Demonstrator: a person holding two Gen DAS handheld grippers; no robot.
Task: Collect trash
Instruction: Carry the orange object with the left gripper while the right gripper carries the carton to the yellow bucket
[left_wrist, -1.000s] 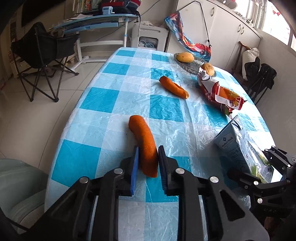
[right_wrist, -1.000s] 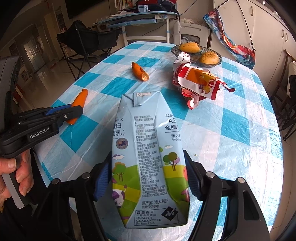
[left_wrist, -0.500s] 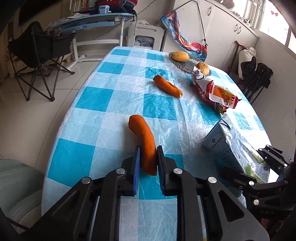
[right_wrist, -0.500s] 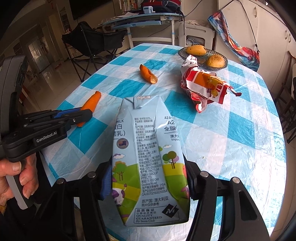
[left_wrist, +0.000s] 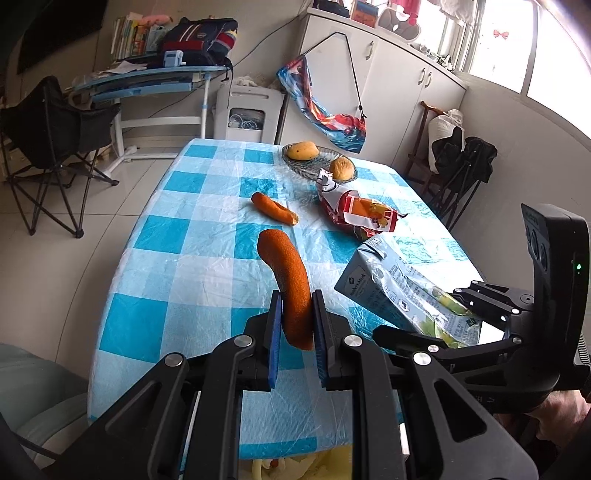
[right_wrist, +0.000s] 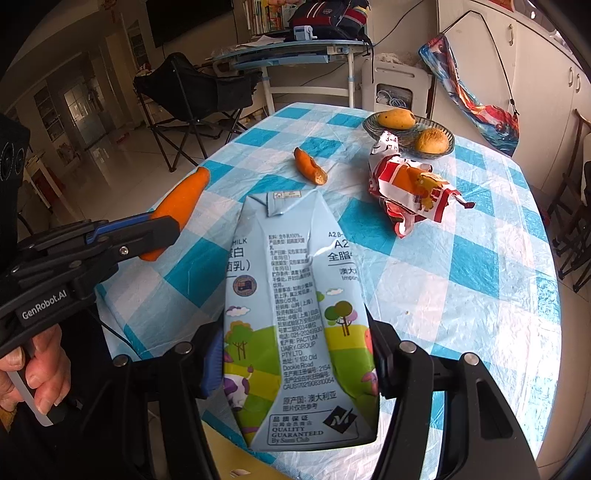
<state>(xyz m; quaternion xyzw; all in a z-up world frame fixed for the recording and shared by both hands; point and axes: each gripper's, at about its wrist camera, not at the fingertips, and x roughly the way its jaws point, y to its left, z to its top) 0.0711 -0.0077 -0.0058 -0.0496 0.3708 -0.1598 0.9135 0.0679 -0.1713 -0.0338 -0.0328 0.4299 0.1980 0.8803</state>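
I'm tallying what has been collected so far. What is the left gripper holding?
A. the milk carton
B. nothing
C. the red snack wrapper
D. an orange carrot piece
D: the left gripper is clamped on the orange carrot piece, lifted off the checked tablecloth.

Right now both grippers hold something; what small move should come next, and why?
Probably carry both loads toward a bin, which I cannot see. The left gripper is shut on the carrot, lifted off the table; the right gripper clamps the milk carton.
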